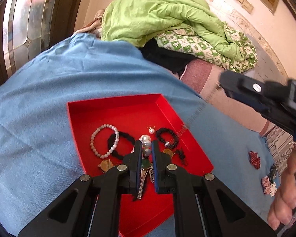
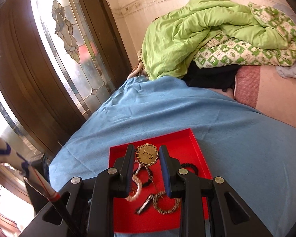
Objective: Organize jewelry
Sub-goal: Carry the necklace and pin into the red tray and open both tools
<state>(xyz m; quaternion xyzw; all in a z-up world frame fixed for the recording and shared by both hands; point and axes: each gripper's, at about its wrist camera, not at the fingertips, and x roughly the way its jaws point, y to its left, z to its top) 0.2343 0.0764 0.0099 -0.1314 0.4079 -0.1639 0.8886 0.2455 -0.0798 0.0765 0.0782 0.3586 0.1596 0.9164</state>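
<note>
Blue cloth [image 1: 39, 108] bears red tray [image 1: 112, 106] (left hand-held gripper [image 1: 147, 148] clamps pearl clip [image 1: 146, 148]).

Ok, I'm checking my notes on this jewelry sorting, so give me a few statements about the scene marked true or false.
1. The tray is red. True.
2. The left gripper is empty. False: its jaws are shut on a pearl hair clip.
3. The right gripper holds a gold medallion. True.
4. The tray sits on a green cloth. False: the cloth is a blue cloth.
5. The white bead bracelet lies outside the tray. False: it is inside.
</note>
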